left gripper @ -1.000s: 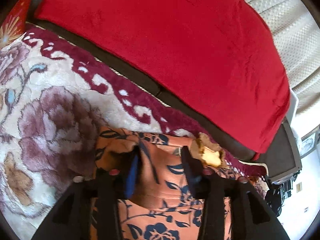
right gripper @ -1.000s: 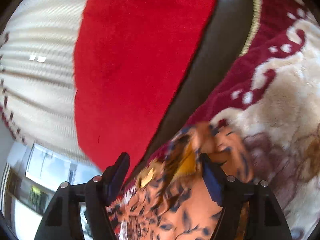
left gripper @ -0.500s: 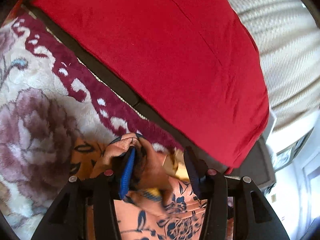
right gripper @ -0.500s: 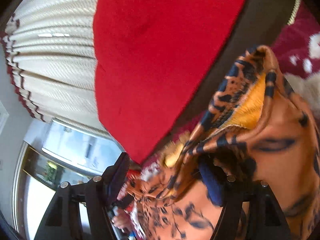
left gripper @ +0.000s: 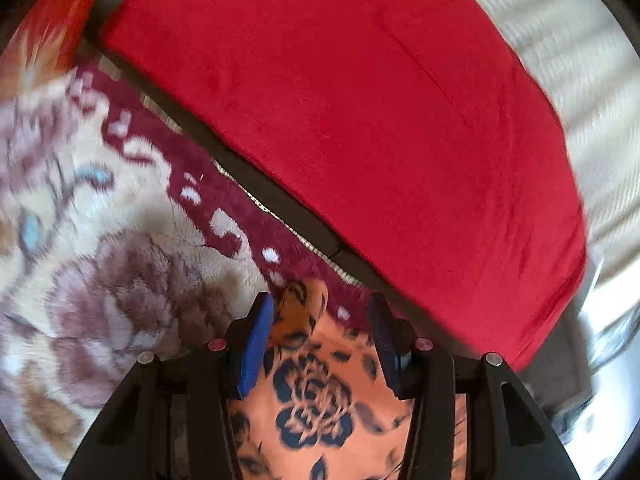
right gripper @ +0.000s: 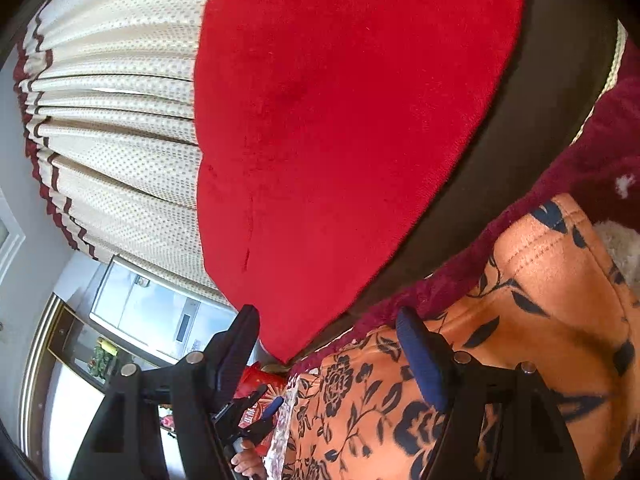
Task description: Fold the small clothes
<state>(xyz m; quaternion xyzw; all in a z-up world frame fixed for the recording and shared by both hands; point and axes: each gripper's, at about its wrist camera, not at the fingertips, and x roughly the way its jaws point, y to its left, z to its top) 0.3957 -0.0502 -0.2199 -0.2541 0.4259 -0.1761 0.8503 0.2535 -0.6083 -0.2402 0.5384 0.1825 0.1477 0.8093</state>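
Observation:
An orange garment with dark blue flowers (left gripper: 320,392) lies on a plush floral blanket (left gripper: 120,264). In the left wrist view my left gripper (left gripper: 320,320) is open, its blue-padded fingers either side of a raised corner of the garment, not pinching it. In the right wrist view the same garment (right gripper: 540,312) lies flat, with a stitched hem showing. My right gripper (right gripper: 328,336) is open and empty above the garment's near edge.
A big red cushion (left gripper: 360,120) lies beyond a dark sofa edge (right gripper: 500,184) at the blanket's maroon border (left gripper: 240,216). A cream pleated curtain (right gripper: 112,120) hangs behind. A window (right gripper: 148,312) is at lower left in the right wrist view.
Both grippers carried folds of the garment up and over, then opened. The cloth has dropped from the right fingers and lies flat. The left fingers have spread apart around the corner.

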